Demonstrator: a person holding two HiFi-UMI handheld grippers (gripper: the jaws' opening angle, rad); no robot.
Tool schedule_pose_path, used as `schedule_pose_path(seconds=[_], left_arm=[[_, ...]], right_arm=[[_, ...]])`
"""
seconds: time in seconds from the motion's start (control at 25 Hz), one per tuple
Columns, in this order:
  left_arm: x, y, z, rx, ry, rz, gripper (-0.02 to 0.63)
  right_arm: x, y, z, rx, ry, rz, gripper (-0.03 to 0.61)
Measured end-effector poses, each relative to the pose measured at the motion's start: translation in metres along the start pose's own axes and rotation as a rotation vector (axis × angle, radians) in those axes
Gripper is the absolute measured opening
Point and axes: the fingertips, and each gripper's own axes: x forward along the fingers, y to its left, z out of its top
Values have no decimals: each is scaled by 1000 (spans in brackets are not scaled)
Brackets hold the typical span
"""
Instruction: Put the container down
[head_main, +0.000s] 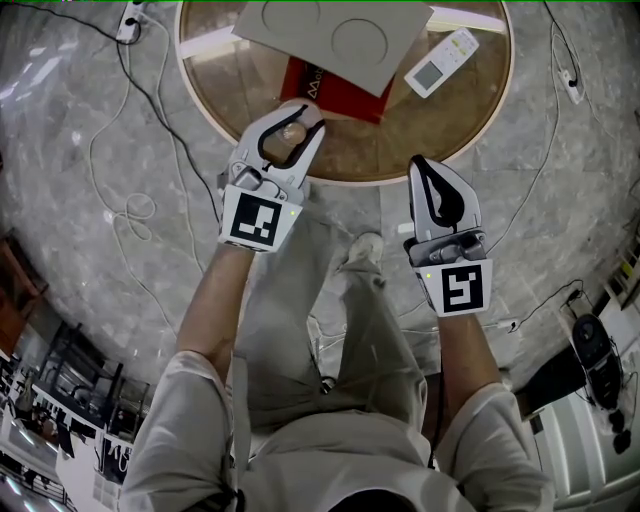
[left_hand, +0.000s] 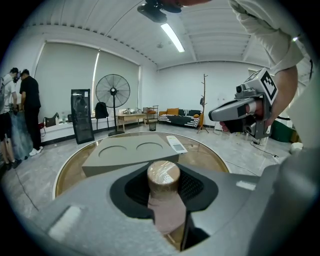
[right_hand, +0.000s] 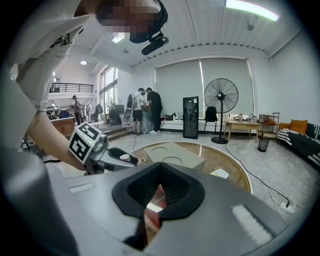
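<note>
Head view: your left gripper (head_main: 300, 117) has its jaws closed round the container (head_main: 288, 140), a tan cylinder, over the near edge of the counter (head_main: 480, 120). Just beyond it lies a red box (head_main: 335, 95), partly under a grey tray (head_main: 330, 35). A remote (head_main: 442, 62) sits right of the tray. Your right gripper (head_main: 425, 172) is off the counter, jaws together and empty.

Left gripper view: the container stands upright between the jaws, with tray and remote ahead.

Right gripper view: the jaws meet at the tips, and the red box shows below them.
</note>
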Motion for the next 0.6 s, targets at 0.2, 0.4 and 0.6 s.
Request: schedule_pose_path(seconds=[0.2,0.4,0.6], left_arm=[[7,-2,-4,2,1,-7,118],[10,0,-2,16,-8,-12,118],[12,-2,-3,34,-23,-11,120]], right_arm=[[2,-4,-5,19,7,-10,5],[5,-4,-8,8,10,-2,6],[7,-8,-14,6,10,-3,6]])
